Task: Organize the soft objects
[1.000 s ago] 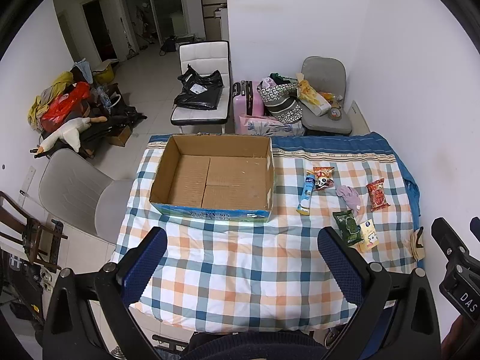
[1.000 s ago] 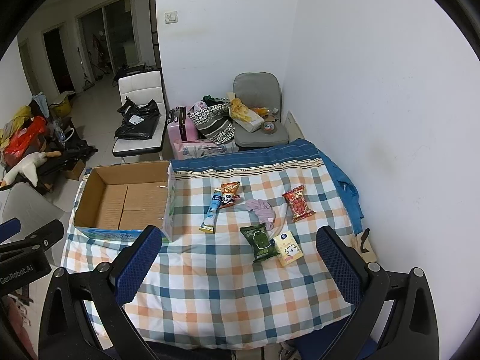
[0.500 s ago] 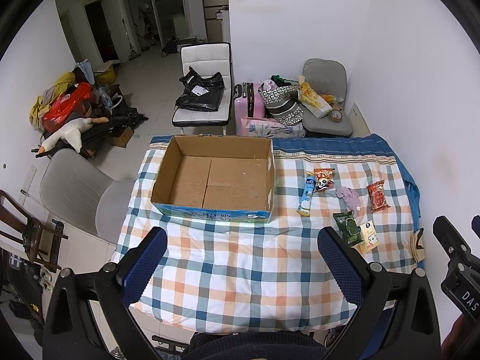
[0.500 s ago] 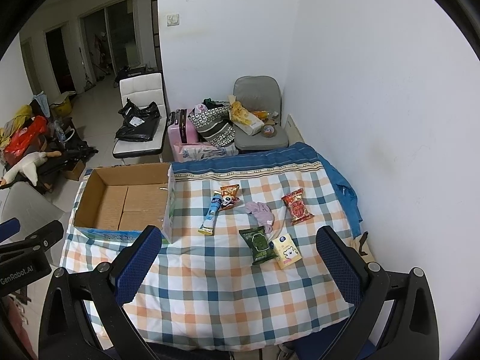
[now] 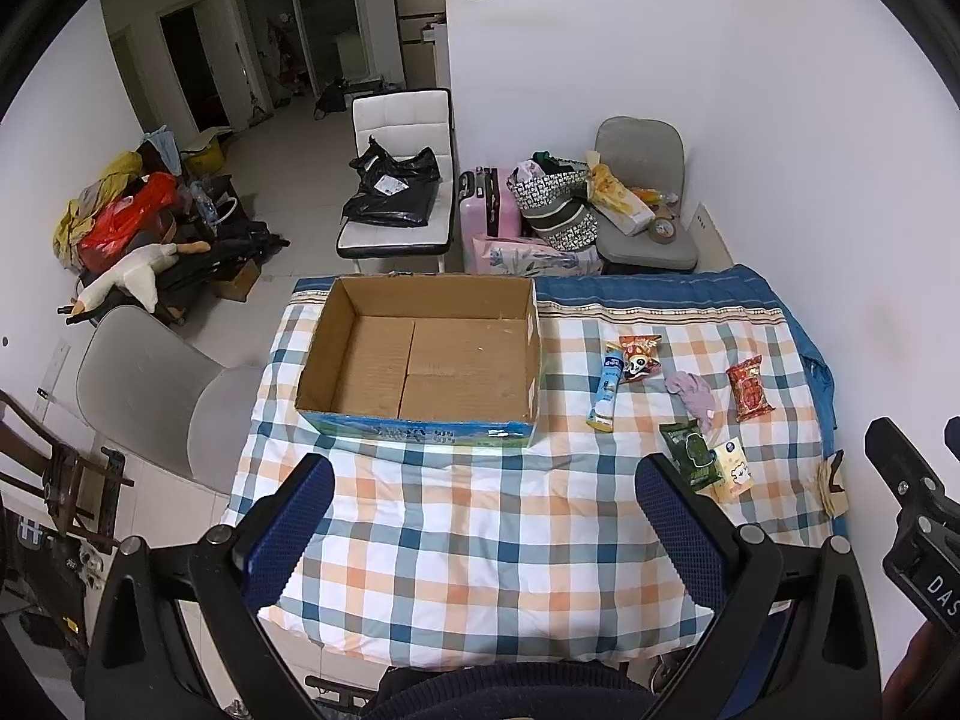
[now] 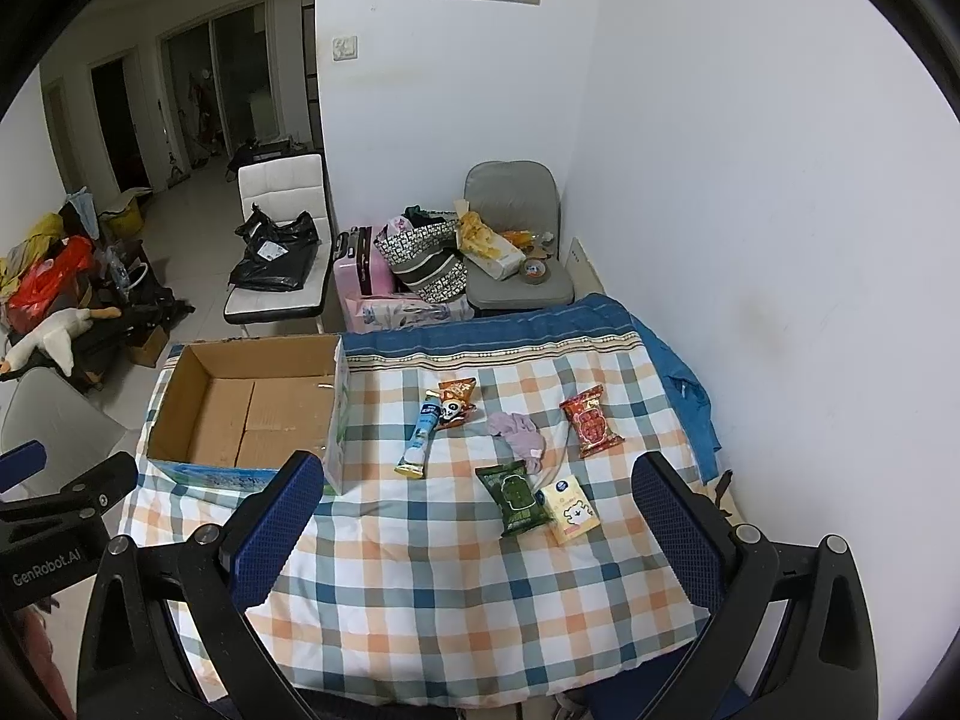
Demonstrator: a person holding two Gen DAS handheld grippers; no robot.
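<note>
An empty open cardboard box [image 5: 420, 360] [image 6: 252, 408] sits on the left of a checked tablecloth [image 5: 480, 528] [image 6: 468, 576]. To its right lie several soft packets: a blue-white tube pack [image 6: 419, 441], an orange panda snack [image 6: 455, 402], a pale purple cloth [image 6: 519, 432], a red packet [image 6: 589, 420], a green packet [image 6: 515, 497] and a yellow tissue pack [image 6: 573, 510]. My left gripper [image 5: 483, 498] is open and empty, high above the near table edge. My right gripper [image 6: 474, 498] is open and empty, above the near edge, with the packets between its fingers in view.
A white wall borders the table on the right. Beyond the far edge stand a grey chair [image 6: 516, 240] with bags, a pink suitcase [image 6: 360, 270] and a white chair [image 6: 282, 240] with a black bag. A grey chair [image 5: 150, 396] stands left of the table.
Both grippers have risen and drawn back a little, so the table looks slightly smaller and lower in view. Nothing on the table has moved.
</note>
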